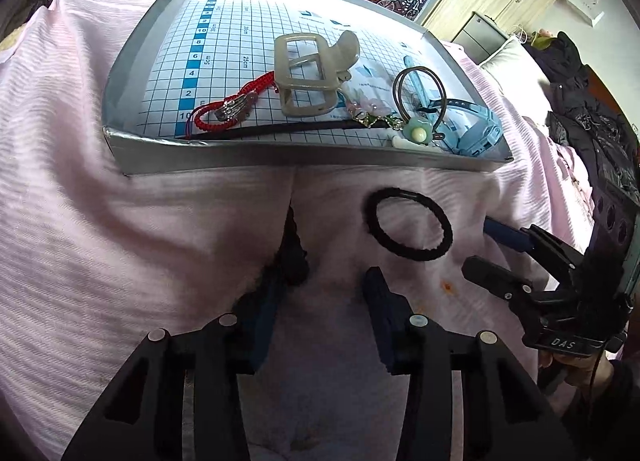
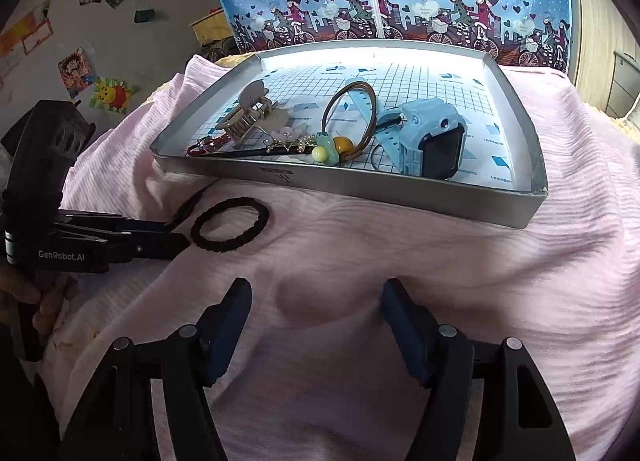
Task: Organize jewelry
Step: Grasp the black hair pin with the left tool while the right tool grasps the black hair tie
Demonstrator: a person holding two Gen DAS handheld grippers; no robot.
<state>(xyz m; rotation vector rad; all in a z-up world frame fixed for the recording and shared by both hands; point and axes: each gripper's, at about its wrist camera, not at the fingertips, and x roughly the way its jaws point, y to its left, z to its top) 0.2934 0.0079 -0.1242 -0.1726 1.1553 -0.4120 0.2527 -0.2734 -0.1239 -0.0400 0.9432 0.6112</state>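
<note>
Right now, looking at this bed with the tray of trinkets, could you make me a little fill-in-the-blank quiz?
1. The black hair tie lies on the pink ____, outside the tray.
2. The watch in the tray is light ____.
3. The braided cord bracelet is ____.
4. Both grippers, left gripper and right gripper, are ____.

Missing words: blanket; blue; red; open

Plenty of open pink bedspread point(image 2: 400, 261) in front of the right gripper point(image 2: 316, 301), nothing in its way up to the grey tray point(image 2: 360, 191). The tray's front wall stood as a low barrier. Inside, the near half was crowded: hair claw point(image 1: 312, 77), red cord bracelet point(image 1: 236, 105), brown hair tie point(image 2: 352, 117), blue smartwatch point(image 2: 432, 145). The far half of the grid mat lay bare. The black hair tie point(image 1: 408, 225) sat on the cloth between both grippers, just beside the left gripper point(image 2: 176, 235) tips.
</note>
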